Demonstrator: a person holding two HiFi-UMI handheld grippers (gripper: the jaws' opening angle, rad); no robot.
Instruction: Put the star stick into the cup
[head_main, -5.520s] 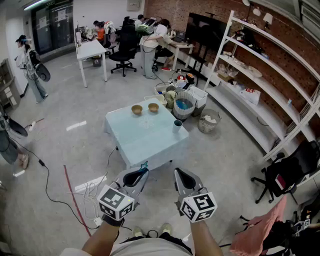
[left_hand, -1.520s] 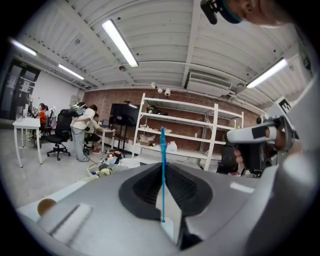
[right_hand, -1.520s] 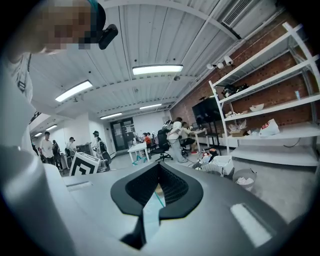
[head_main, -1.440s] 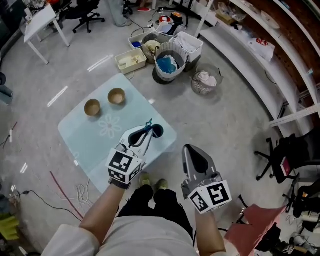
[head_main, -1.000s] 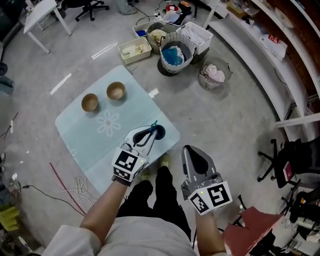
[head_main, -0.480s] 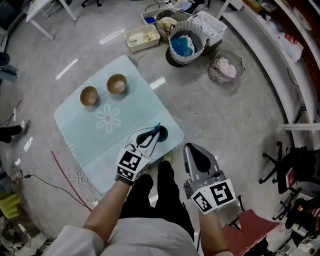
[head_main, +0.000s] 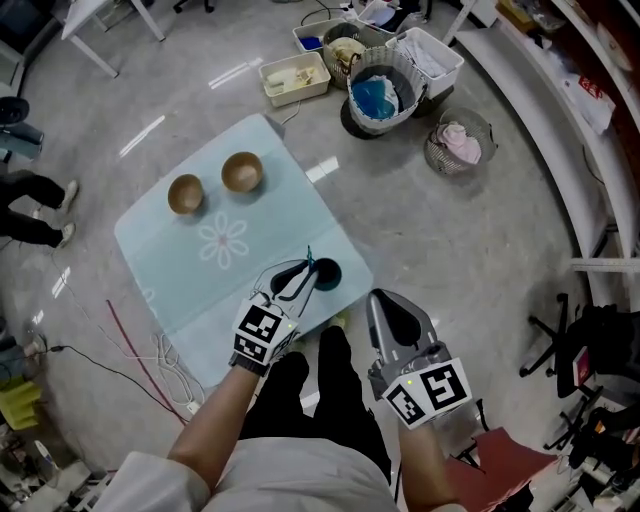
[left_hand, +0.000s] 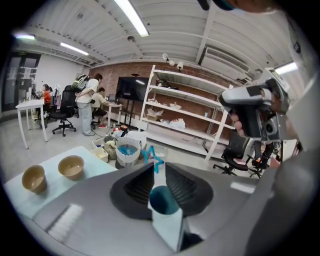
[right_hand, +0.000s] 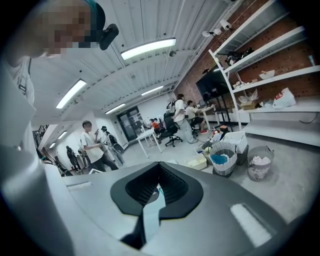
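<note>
Since the earlier frames the person has walked up to the table (head_main: 205, 292), and the left gripper (head_main: 298, 276) has come in over its near corner, where the cup (head_main: 328, 273) stands. The head view now looks almost straight down on both.

The left gripper's jaws are clamped on the star stick (left_hand: 152, 157). The teal star stands clear above the jaw tips, while the stick's lower part is hidden between the ribbed pads. In the left gripper view, the cup's dark blue mouth shows in the slit just below the pinch, so the stick looks lined up over the opening. That alignment seems to be why the gripper hangs there rather than lower. The stick has not yet entered the cup, and whether its lower end is near the rim cannot be told.

The right gripper (head_main: 378, 300) is drawn together with nothing between its jaws. It is held back off the table's edge, near the person's legs, probably to keep it out of the way.

Two brown bowls (head_main: 186, 193) sit side by side at the table's far end, well apart from the cup, and play no part here.
</note>
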